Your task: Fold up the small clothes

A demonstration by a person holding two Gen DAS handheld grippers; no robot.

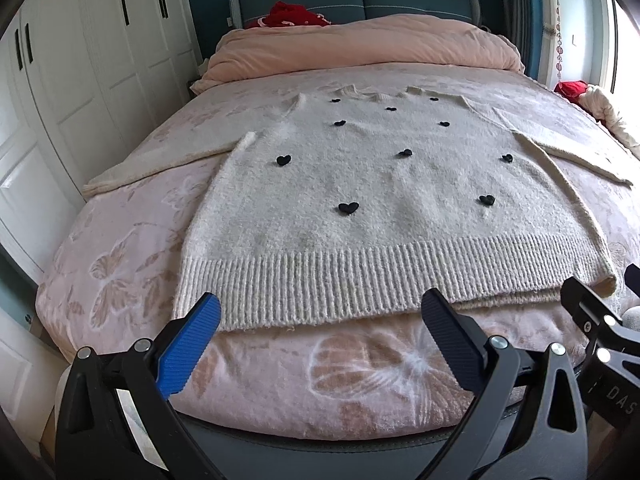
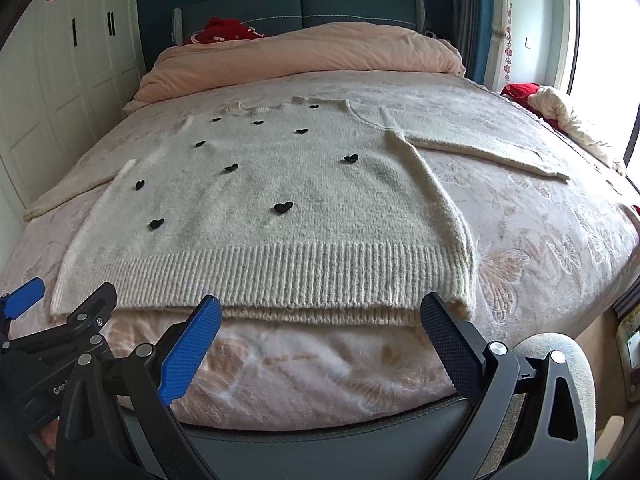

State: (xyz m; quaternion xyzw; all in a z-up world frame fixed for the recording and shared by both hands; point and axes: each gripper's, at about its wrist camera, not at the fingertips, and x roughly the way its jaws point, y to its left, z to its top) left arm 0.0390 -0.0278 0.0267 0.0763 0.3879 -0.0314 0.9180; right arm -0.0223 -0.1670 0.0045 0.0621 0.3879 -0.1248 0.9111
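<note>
A cream knit sweater [image 1: 372, 200] with small black hearts lies flat on the bed, front up, sleeves spread to both sides, ribbed hem toward me. It also shows in the right wrist view [image 2: 280, 208]. My left gripper [image 1: 320, 312] is open and empty, just in front of the hem's left half. My right gripper [image 2: 320, 312] is open and empty, just in front of the hem's right half. The right gripper also shows at the right edge of the left wrist view [image 1: 600, 312]. The left gripper shows at the left edge of the right wrist view [image 2: 60, 300].
The bed has a pink butterfly-pattern blanket [image 1: 120, 264] and a rolled pink duvet [image 1: 360, 44] at the head. White wardrobe doors [image 1: 80, 80] stand to the left. Red and cream cloths [image 2: 560, 112] lie at the bed's right edge. The dark bed frame [image 2: 320, 440] runs below the grippers.
</note>
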